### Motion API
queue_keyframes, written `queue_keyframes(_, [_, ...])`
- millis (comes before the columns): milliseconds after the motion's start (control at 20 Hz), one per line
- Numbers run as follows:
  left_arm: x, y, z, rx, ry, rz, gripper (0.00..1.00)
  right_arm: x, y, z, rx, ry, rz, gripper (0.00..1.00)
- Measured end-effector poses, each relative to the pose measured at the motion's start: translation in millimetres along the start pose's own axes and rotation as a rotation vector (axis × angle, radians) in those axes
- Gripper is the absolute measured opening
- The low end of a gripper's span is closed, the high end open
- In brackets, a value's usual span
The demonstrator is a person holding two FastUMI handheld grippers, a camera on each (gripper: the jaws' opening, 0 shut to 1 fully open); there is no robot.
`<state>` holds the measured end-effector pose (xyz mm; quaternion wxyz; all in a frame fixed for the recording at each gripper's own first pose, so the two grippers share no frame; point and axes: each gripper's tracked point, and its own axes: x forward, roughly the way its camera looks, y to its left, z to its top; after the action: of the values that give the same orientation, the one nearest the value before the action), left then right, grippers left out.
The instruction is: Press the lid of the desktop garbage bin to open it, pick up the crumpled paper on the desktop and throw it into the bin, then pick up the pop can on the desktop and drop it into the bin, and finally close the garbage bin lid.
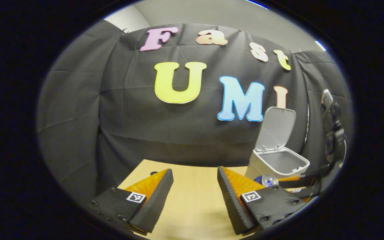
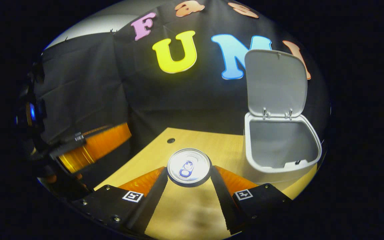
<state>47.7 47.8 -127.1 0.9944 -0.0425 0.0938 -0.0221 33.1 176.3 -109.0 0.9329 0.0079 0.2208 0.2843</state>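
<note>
A silver pop can (image 2: 188, 166) stands upright between the fingertips of my right gripper (image 2: 189, 176), and both fingers press on its sides. I look down on its top with the pull tab. The white desktop bin (image 2: 280, 146) stands just to the right with its lid (image 2: 275, 83) hinged up and open. In the left gripper view my left gripper (image 1: 194, 181) is open over the wooden desktop with nothing between its fingers. The bin (image 1: 278, 163) sits to its right, with the can (image 1: 269, 180) in front of it.
The light wooden desktop (image 1: 192, 203) reaches back to the black cloth wall. A small dark hole (image 2: 170, 140) marks the desktop behind the can. One of the left gripper's fingers (image 2: 95, 146) shows at the left of the right gripper view.
</note>
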Motion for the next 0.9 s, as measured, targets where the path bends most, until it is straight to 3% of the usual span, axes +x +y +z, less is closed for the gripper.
queue_keyframes(50, [0.7,-3.3,-0.2,0.002,0.002,-0.005,0.86,-4.4,-3.5,15.0,0.013,-0.027,0.001,0.84])
queue_keyframes(100, [0.8,-5.9,-0.7,0.003,0.003,-0.011,0.92,-9.2,-8.8,31.2,0.025,-0.055,-0.003,0.84])
queue_keyframes(150, [0.9,-8.9,-1.3,0.003,0.005,-0.017,0.86,-14.2,-14.5,47.9,0.037,-0.092,-0.010,0.84])
queue_keyframes(200, [1.3,-11.2,-1.6,0.004,0.006,-0.022,0.92,-19.0,-21.8,62.8,0.047,-0.126,-0.021,0.84])
queue_keyframes(350, [2.7,-17.9,-2.7,-0.004,0.009,-0.035,0.92,-32.8,-53.5,86.8,0.053,-0.190,-0.089,0.84])
queue_keyframes(700, [6.6,-27.0,-7.3,-0.016,0.020,-0.055,0.92,-57.8,-115.5,85.8,0.055,-0.215,-0.236,0.84])
queue_keyframes(900, [10.5,-34.6,-10.5,-0.023,0.026,-0.067,0.90,-57.3,-127.6,73.1,0.061,-0.191,-0.263,0.84])
